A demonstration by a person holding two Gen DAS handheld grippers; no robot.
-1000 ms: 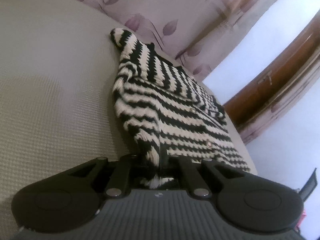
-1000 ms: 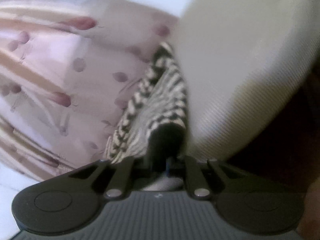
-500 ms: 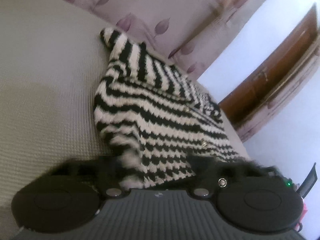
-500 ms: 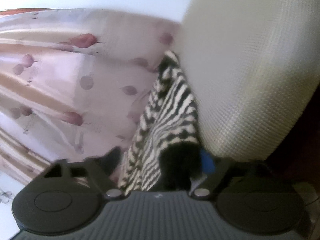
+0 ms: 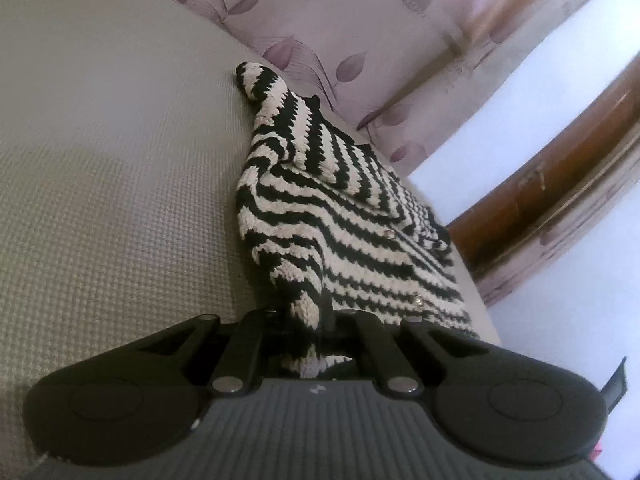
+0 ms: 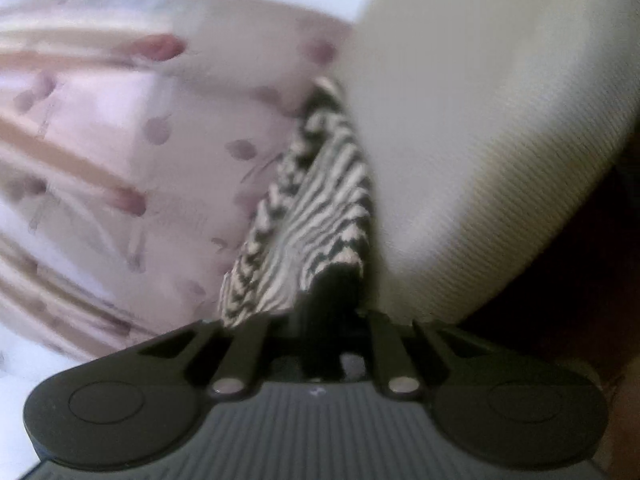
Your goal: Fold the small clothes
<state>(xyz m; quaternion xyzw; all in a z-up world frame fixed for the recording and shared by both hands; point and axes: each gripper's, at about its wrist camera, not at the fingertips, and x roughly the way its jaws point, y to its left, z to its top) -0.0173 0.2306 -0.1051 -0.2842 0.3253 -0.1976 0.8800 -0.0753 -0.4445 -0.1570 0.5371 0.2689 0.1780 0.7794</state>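
A black-and-white striped knit sweater point(image 5: 352, 216) lies on a grey textured cushion point(image 5: 100, 160), its near edge drawn up into a ridge. My left gripper point(image 5: 312, 320) is at that near edge, its jaws closing tight on a fold of striped knit. In the blurred right wrist view the same sweater point(image 6: 320, 216) runs away from me along the cushion's edge point(image 6: 480, 140). My right gripper point(image 6: 332, 316) has its jaws closing on the sweater's black hem. The fingertips of both are hidden by fabric.
A pink curtain with leaf print point(image 5: 360, 20) hangs just behind the cushion. A brown wooden frame point(image 5: 560, 184) and a white wall stand to the right. Bare cushion stretches left of the sweater. Beyond the cushion's edge lies a dark area point(image 6: 580, 280).
Half a second ago both grippers' jaws stood spread with the knit between them. Now both are pinched on the cloth again, and the near edge is gathered up.
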